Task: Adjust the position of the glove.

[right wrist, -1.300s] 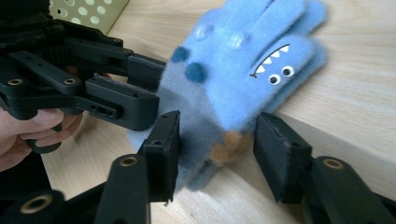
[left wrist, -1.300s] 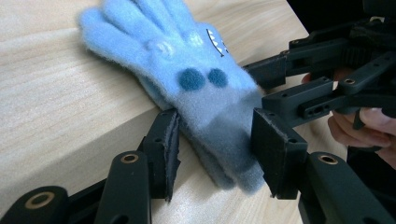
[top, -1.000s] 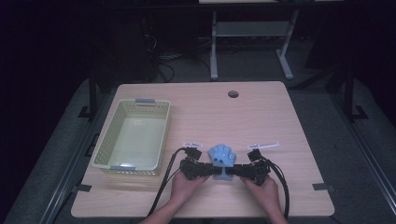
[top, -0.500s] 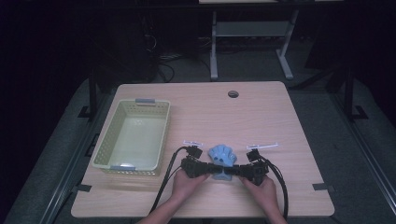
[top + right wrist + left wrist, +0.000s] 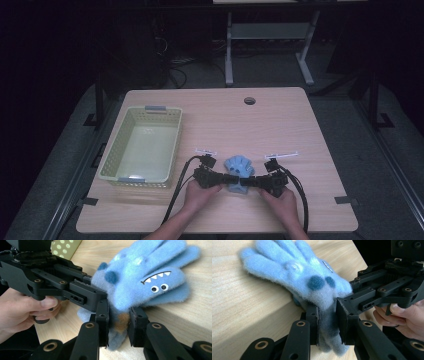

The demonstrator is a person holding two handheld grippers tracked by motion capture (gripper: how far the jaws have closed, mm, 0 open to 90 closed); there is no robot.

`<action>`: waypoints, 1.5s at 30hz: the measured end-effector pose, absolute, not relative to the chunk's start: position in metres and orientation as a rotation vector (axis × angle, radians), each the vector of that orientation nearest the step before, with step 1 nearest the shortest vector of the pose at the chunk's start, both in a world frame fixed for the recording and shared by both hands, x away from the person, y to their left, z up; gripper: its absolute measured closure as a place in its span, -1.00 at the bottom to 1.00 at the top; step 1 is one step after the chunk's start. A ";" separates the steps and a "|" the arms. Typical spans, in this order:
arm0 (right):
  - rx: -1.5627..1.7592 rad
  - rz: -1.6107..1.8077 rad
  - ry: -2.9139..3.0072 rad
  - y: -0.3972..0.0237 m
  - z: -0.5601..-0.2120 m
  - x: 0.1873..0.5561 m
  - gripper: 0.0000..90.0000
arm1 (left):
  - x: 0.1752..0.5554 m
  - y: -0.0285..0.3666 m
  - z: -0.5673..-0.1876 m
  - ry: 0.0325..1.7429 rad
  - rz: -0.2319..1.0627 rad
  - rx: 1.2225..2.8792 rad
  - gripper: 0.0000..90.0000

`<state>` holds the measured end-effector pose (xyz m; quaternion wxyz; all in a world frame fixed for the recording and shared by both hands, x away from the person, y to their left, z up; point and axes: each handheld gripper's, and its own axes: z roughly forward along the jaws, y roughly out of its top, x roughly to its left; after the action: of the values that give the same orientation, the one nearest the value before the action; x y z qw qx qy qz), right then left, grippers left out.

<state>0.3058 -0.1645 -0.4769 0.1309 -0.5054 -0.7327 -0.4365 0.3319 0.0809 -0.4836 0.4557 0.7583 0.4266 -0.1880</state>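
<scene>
— Blue and fuzzy, that glove (image 5: 239, 167): where does it lie in the high view?

— On the wooden table (image 5: 280, 125), near the front edge, right of the pale yellow-green basket (image 5: 142, 147). The left tool (image 5: 226, 178) comes at it from the left and the right tool (image 5: 250, 183) from the right, so the two meet at the glove's near end, with its fingers fanned away from the person. A hand (image 5: 200, 192) backs each tool.

— And the left gripper view?

— There the glove (image 5: 304, 280) spreads up and left over the table (image 5: 242, 315), two dark blue spots on it. Its cuff end hangs down between the left tool (image 5: 327, 320)'s black jaws, which have just been closing and now pinch the fleece from both sides. The right tool (image 5: 372, 293) bites the same end just beside them, a hand (image 5: 398, 317) behind it.

— The right gripper view?

— The glove (image 5: 147, 277) shows a monster face: white teeth, two round eyes. Its fingers reach up and right. The cuff drops between the right tool (image 5: 118, 322)'s jaws, which have likewise just been closing and squeeze the fabric. The left tool (image 5: 82, 293) grips the cuff from the left, touching the fleece just above, with a hand (image 5: 22, 312) on it and a corner of the basket (image 5: 63, 246) behind.
</scene>
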 end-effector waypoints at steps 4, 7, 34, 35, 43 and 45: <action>-1.460 -1.275 -2.129 -0.164 -0.476 0.306 0.64 | 0.331 0.082 -0.482 1.044 -0.455 1.869 0.63; -1.458 -1.281 -2.136 -0.163 -0.474 0.305 0.64 | 0.331 0.082 -0.481 1.033 -0.460 1.862 0.64; -1.408 -1.357 -2.168 -0.155 -0.449 0.307 0.66 | 0.330 0.097 -0.453 0.985 -0.411 1.834 0.65; -1.403 -1.367 -2.165 -0.154 -0.446 0.307 0.66 | 0.329 0.097 -0.452 0.991 -0.409 1.829 0.65; -1.402 -1.368 -2.176 -0.154 -0.439 0.308 0.66 | 0.331 0.099 -0.447 0.978 -0.418 1.813 0.65; -1.399 -1.368 -2.178 -0.154 -0.438 0.309 0.66 | 0.331 0.100 -0.445 0.979 -0.415 1.812 0.65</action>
<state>0.3089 -0.1538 -0.4378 0.1067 -0.4751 -0.7397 -0.4645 0.3310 0.0995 -0.4453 0.4973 0.7482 0.4044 -0.1714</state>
